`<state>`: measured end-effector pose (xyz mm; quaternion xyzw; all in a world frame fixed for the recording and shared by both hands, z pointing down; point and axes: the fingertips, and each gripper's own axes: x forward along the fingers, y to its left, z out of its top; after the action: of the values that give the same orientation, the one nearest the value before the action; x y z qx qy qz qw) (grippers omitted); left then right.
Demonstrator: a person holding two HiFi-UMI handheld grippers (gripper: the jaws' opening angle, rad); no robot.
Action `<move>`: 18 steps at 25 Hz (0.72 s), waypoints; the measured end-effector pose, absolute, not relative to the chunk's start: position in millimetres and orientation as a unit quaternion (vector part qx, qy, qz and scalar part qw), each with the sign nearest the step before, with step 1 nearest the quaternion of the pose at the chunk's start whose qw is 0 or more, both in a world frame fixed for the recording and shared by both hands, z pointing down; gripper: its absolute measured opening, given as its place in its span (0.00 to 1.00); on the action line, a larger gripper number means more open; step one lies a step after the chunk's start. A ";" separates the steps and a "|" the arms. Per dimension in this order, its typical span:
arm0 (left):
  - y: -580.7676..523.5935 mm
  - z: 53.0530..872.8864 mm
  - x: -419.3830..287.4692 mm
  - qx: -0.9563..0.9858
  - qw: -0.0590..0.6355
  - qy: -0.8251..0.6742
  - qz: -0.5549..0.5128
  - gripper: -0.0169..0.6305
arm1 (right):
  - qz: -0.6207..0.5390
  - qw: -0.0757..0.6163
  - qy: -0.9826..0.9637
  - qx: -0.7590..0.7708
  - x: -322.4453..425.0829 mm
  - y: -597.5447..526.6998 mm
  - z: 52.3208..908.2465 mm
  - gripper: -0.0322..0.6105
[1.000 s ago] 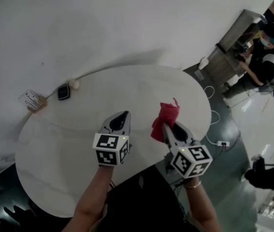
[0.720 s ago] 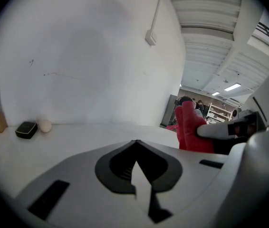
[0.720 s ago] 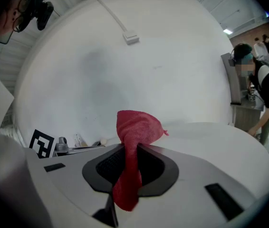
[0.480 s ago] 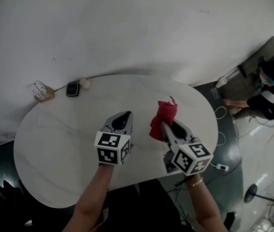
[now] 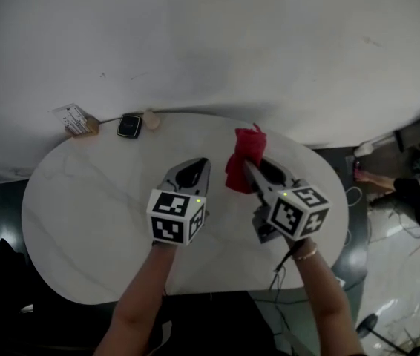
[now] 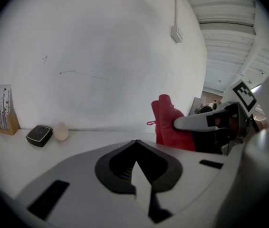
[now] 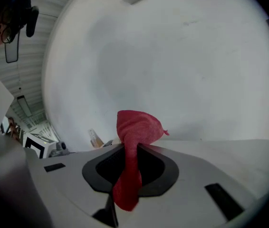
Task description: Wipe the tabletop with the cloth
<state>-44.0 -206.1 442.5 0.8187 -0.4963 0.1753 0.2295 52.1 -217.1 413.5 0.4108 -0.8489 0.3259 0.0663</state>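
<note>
**Cloth clamped in the right jaws, not yet seen on the table**

Head view: the cloth (image 5: 245,148) is pinched by the right gripper (image 5: 251,173), with the bunch poking out past the tips toward the far edge of the table (image 5: 84,199). The left gripper (image 5: 199,166) is held just beside it, a bit further from that edge. Contact between cloth and table can't be confirmed here.

Left gripper view: the left gripper (image 6: 135,148) is seen with jaws together and nothing between them. The cloth (image 6: 165,120) stands upright off to the right, gripped by the right gripper (image 6: 206,122).

Right gripper view: the right gripper (image 7: 127,158) is closed on the cloth (image 7: 135,127). The long axis runs up and down, with the bunch above the jaws and a tail hanging below. So the table lies under the cloth, and a downward move is probably what's needed before wiping.

Compared with a second ago: the same grip is kept, both grippers are posed much the same, and the table is framed more centrally, with the cloth now nearer the far edge.
</note>
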 end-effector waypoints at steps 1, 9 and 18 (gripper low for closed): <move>-210.9 443.6 -49.5 0.816 0.229 -0.501 0.175 0.03 | 0.322 0.074 -0.854 0.402 43.5 -227.4 417.9 0.15; -240.0 451.7 -94.4 0.790 0.234 -0.541 0.169 0.03 | 0.353 0.086 -0.870 0.334 -26.7 -283.5 445.9 0.15; -247.3 464.5 -98.5 0.781 0.246 -0.547 0.173 0.03 | 0.381 0.179 -0.845 0.331 -46.2 -295.8 494.4 0.15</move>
<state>-98.5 -247.3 464.5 0.7812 -0.5474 0.1729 0.2455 -46.2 -295.8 494.4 0.3309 -0.8447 0.3807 0.1788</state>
